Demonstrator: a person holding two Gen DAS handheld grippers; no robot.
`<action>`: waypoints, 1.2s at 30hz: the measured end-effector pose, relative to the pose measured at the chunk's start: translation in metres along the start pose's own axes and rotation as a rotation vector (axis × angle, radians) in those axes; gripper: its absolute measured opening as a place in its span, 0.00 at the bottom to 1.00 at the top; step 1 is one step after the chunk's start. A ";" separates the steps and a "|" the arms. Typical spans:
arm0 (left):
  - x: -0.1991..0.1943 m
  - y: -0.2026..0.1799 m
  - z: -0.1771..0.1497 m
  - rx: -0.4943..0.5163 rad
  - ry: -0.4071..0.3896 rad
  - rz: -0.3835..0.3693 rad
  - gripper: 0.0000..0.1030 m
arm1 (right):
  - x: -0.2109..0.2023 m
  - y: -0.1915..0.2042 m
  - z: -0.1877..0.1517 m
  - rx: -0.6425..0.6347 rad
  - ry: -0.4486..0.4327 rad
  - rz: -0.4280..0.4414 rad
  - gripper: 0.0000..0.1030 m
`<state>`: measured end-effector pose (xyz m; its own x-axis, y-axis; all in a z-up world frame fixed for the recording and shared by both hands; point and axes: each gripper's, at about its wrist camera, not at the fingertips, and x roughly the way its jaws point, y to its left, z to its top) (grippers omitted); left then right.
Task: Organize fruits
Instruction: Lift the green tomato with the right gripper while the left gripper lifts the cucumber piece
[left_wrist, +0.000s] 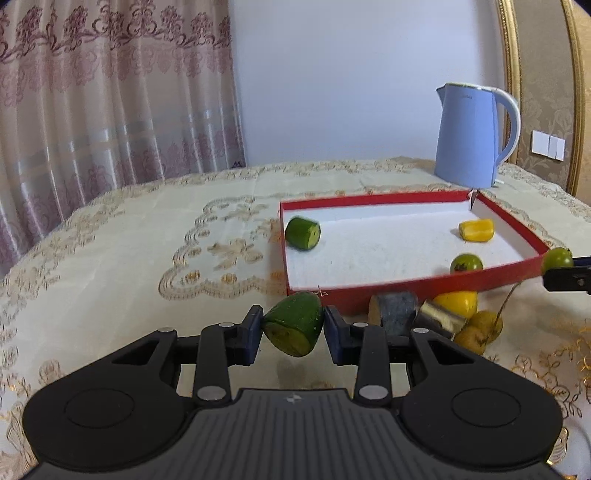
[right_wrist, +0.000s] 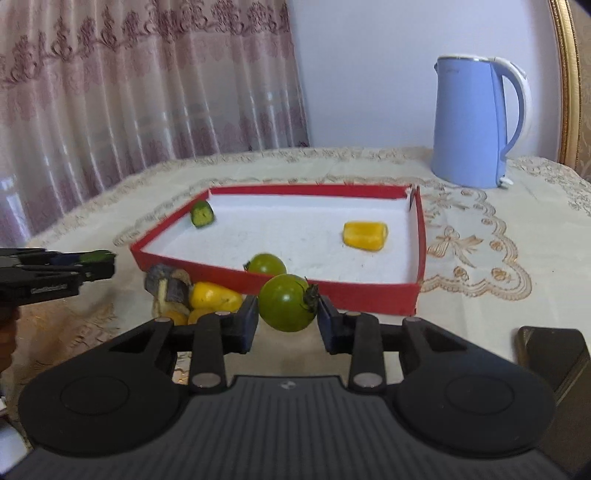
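Observation:
My left gripper (left_wrist: 293, 326) is shut on a green cucumber piece (left_wrist: 295, 323), held above the cloth just in front of the red tray (left_wrist: 406, 282). My right gripper (right_wrist: 288, 312) is shut on a green tomato (right_wrist: 286, 302) near the tray's front wall (right_wrist: 332, 291); it also shows at the right edge of the left wrist view (left_wrist: 557, 258). Inside the tray lie a cucumber piece (left_wrist: 303, 233), a yellow pepper piece (left_wrist: 476, 230) and a green tomato (left_wrist: 466, 263). The left gripper shows from the side in the right wrist view (right_wrist: 96, 258).
A pile of loose produce lies in front of the tray: an eggplant piece (left_wrist: 397, 308), a yellow pepper (left_wrist: 456, 302) and small yellow fruits (left_wrist: 480, 330). A blue kettle (left_wrist: 471, 136) stands behind the tray. A dark object (right_wrist: 554, 354) lies at the right.

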<state>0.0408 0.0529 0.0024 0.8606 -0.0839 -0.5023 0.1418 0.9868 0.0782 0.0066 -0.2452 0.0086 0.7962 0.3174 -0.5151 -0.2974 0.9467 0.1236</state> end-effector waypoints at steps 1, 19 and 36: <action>0.001 0.000 0.003 0.006 -0.004 0.001 0.34 | -0.003 -0.004 0.001 0.002 -0.002 0.008 0.32; -0.007 -0.016 0.022 0.007 0.033 -0.039 0.34 | -0.102 -0.063 0.034 0.053 -0.204 -0.184 0.32; -0.075 -0.009 0.042 0.001 -0.022 0.002 0.34 | -0.212 -0.033 0.033 -0.038 -0.424 -0.162 0.32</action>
<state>-0.0041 0.0442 0.0753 0.8717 -0.0847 -0.4827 0.1404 0.9868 0.0804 -0.1355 -0.3417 0.1417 0.9771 0.1670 -0.1316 -0.1638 0.9859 0.0350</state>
